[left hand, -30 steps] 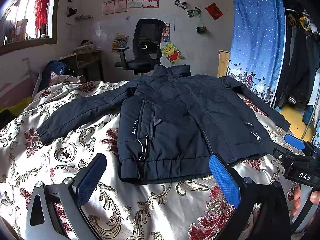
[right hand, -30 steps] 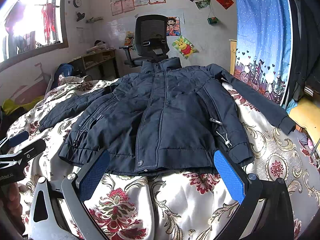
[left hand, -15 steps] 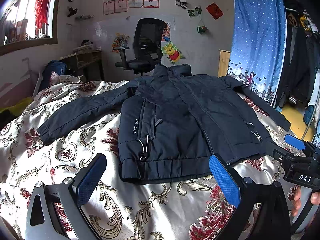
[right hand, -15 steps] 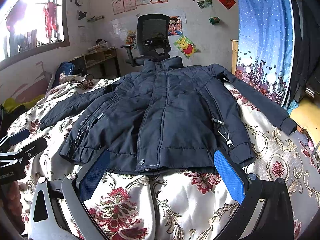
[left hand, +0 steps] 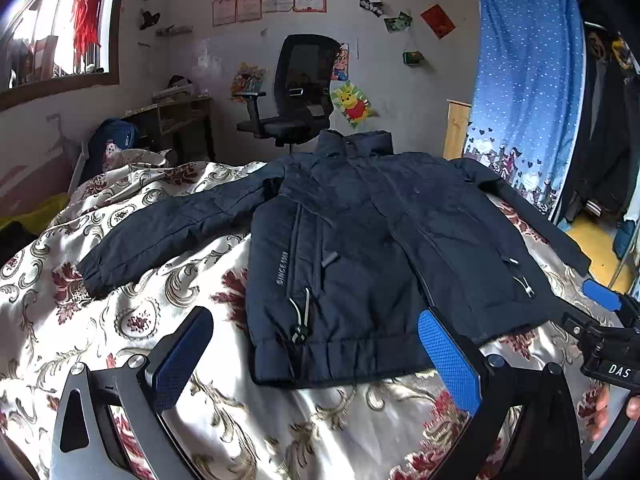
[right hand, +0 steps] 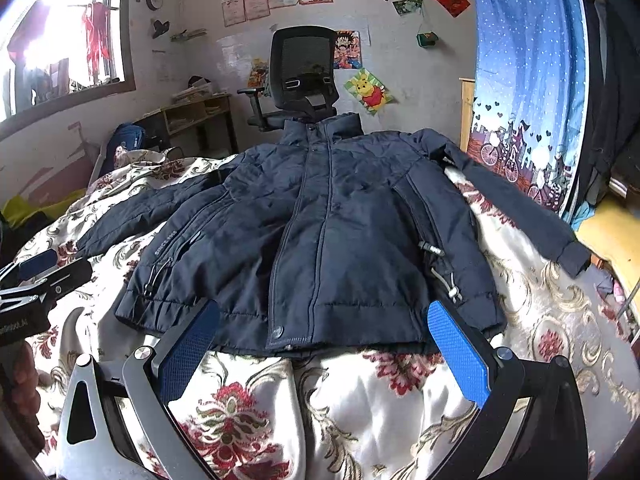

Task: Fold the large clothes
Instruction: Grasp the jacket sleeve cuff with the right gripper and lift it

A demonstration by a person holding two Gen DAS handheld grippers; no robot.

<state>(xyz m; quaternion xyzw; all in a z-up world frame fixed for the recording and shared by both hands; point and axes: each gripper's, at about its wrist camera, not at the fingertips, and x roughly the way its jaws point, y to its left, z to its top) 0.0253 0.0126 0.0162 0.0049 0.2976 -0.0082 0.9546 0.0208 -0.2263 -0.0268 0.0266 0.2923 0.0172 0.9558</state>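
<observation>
Both grippers, the left gripper (left hand: 314,354) and the right gripper (right hand: 324,344), hover level side by side, jaws spread wide, holding nothing.

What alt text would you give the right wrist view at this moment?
A dark navy jacket lies face up and zipped on a floral bedspread, both sleeves spread out to the sides. The right hand-held gripper hovers open just short of the hem, holding nothing. An office chair stands behind the bed.

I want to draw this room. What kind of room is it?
Most likely a bedroom, perhaps a student's. A dark jacket lies spread on a bed with a flowered cover, an office chair stands by a desk, and clothes hang behind a blue curtain.
</observation>
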